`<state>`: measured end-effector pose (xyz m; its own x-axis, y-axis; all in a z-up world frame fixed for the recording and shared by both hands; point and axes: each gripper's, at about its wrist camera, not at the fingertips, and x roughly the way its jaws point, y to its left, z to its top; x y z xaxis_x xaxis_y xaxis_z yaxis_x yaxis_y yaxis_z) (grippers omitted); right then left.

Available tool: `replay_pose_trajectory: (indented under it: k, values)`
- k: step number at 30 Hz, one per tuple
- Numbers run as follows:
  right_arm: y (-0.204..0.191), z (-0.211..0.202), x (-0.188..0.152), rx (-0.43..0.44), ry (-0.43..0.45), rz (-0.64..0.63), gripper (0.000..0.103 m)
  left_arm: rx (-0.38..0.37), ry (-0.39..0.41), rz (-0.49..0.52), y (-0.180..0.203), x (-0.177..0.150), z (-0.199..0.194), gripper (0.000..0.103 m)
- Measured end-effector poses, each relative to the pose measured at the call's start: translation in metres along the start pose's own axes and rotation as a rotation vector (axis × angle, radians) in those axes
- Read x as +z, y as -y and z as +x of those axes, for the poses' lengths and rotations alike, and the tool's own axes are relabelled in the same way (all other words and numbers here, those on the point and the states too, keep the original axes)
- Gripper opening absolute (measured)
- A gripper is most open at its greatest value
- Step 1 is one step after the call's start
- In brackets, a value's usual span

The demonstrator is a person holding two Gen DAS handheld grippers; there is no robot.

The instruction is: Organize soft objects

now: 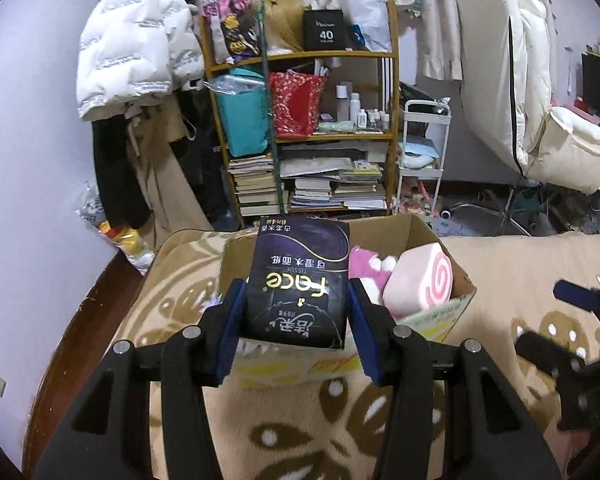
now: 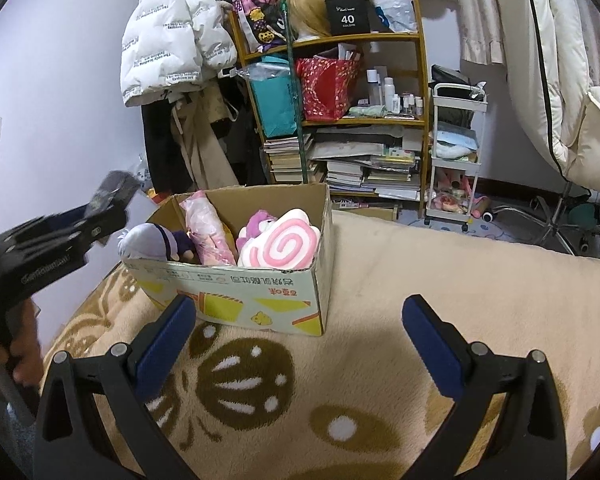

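My left gripper (image 1: 296, 312) is shut on a dark purple tissue pack (image 1: 300, 276) and holds it over the left part of the cardboard box (image 1: 432, 314). The box (image 2: 236, 292) stands on the beige blanket and holds a pink swirl cushion (image 2: 280, 246), a pink plush (image 2: 254, 224), a pale pink pillow (image 2: 208, 226) and a purple-haired doll (image 2: 152, 242). The swirl cushion (image 1: 420, 276) also shows in the left wrist view. My right gripper (image 2: 300, 328) is open and empty, low over the blanket in front of the box.
The beige patterned blanket (image 2: 440, 280) covers the bed. Behind it stand a wooden shelf (image 2: 340, 120) crammed with books and bags, a white trolley (image 2: 456, 152) and a white chair (image 2: 572, 120). Coats (image 2: 172, 40) hang at the left wall.
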<state>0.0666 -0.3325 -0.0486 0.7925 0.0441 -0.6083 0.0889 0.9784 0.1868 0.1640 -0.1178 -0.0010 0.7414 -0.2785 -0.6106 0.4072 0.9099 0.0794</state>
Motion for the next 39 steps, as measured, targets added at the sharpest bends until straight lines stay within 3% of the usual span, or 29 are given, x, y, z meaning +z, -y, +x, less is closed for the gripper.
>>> replay_pose_trajectory:
  k: [10,12,16,17,25,28,39]
  values:
    - [0.006,0.001,0.000,0.001,0.003,0.022,0.103,-0.041,-0.066,-0.045,0.004,0.022,0.042,0.049]
    - [0.006,0.001,0.000,0.001,0.005,0.022,0.103,-0.046,-0.081,-0.026,0.007,0.021,0.045,0.052]
    - [0.007,0.000,0.001,0.003,0.008,0.020,0.103,-0.019,-0.070,-0.005,0.008,0.016,0.037,0.069]
    - [0.006,0.000,0.002,0.003,0.008,0.018,0.103,-0.017,-0.074,-0.013,0.006,0.015,0.034,0.077]
    - [-0.002,-0.023,0.013,0.005,0.046,-0.021,0.103,0.027,-0.024,-0.063,-0.013,0.007,-0.013,0.092]
    - [-0.003,-0.033,0.018,-0.009,0.065,-0.039,0.103,0.072,0.011,-0.064,-0.018,0.004,-0.038,0.103]
    - [-0.016,-0.072,0.022,0.019,0.146,-0.051,0.103,0.156,0.139,-0.103,-0.031,-0.020,-0.110,0.103]
